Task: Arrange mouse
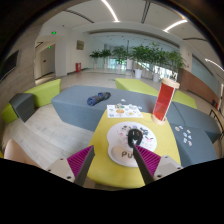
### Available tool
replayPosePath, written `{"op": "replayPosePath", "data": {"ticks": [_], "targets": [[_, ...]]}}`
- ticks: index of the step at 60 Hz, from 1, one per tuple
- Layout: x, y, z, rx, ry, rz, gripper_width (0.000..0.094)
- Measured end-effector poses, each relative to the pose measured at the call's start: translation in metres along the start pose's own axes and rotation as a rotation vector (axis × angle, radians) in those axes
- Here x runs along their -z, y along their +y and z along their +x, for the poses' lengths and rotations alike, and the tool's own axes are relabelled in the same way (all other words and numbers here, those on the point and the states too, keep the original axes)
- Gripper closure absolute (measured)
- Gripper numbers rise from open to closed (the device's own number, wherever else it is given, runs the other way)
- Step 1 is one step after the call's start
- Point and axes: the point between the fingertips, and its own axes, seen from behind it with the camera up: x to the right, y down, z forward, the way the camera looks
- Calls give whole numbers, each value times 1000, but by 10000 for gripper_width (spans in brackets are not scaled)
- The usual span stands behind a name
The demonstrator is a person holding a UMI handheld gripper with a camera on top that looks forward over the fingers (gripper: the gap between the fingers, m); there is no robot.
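A black mouse [134, 134] lies on a round white mouse mat [120, 150] with purple lettering, on a yellow table [112, 128]. My gripper [112, 147] is low over the near part of the table and open, with nothing between the fingers. The mat lies between and just ahead of the fingers. The mouse sits right at the tip of the right finger [140, 164]; I cannot tell whether they touch. The left finger [87, 160] is off to the mat's left side.
A tall red cup [165, 100] stands on the yellow table beyond the mouse to the right. A white sheet with small items [125, 110] lies further back. A grey-blue table [85, 102] with a dark object [98, 98] lies behind on the left. Plants [140, 55] stand far back.
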Motion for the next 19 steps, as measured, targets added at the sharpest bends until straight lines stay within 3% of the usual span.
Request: {"op": "replayPosePath", "data": {"ticks": [19], "targets": [[81, 32, -39, -51, -99, -19, 90]]}}
